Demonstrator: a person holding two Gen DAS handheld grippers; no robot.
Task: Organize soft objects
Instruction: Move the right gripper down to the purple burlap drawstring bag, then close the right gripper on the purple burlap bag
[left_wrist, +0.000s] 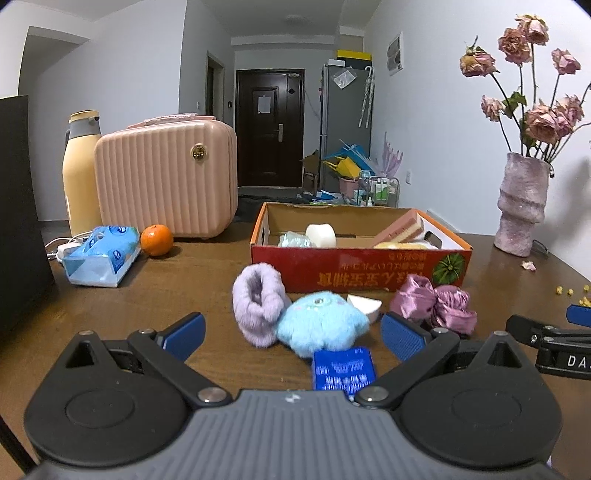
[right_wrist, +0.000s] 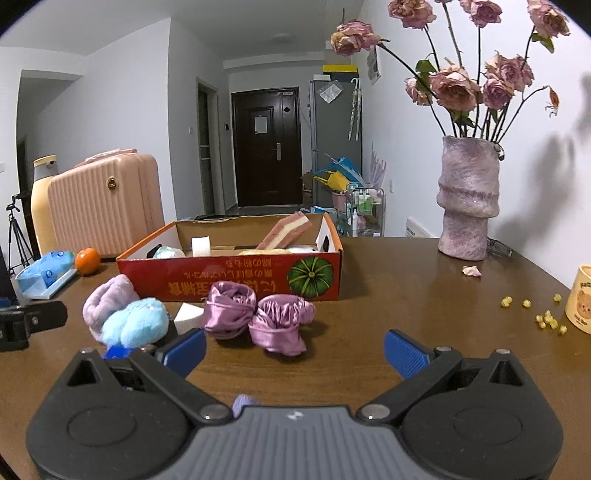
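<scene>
While both grippers' fingers gape wide, empty: left gripper (left_wrist: 291, 334) faces blue plush (left_wrist: 322, 320); right gripper (right_wrist: 294, 350) nr purple scrunchie (right_wrist: 258, 319).

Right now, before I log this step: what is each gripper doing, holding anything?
Left gripper: open, holding nothing, facing the blue plush toy.
Right gripper: open, holding nothing, facing the purple satin pieces.

One box (left_wrist: 360, 266) stands on the tabletop (right_wrist: 406, 295), with at least four soft items inside it: one white roll (left_wrist: 320, 235), one pale blue puff (left_wrist: 294, 240), one pink cake slice (left_wrist: 400, 226) and one yellow piece (left_wrist: 400, 245). In front lie one lilac fluffy piece (left_wrist: 258, 299), one blue plush (left_wrist: 321, 323), one white wedge (left_wrist: 365, 305), two purple satin pieces (right_wrist: 231, 308) (right_wrist: 282, 323) and one blue packet (left_wrist: 343, 368). Elsewhere: one orange (left_wrist: 156, 240), one tissue pack (left_wrist: 100, 255), one case (left_wrist: 166, 177), one bottle (left_wrist: 79, 166), one vase (right_wrist: 468, 199), one cup (right_wrist: 580, 304).
</scene>
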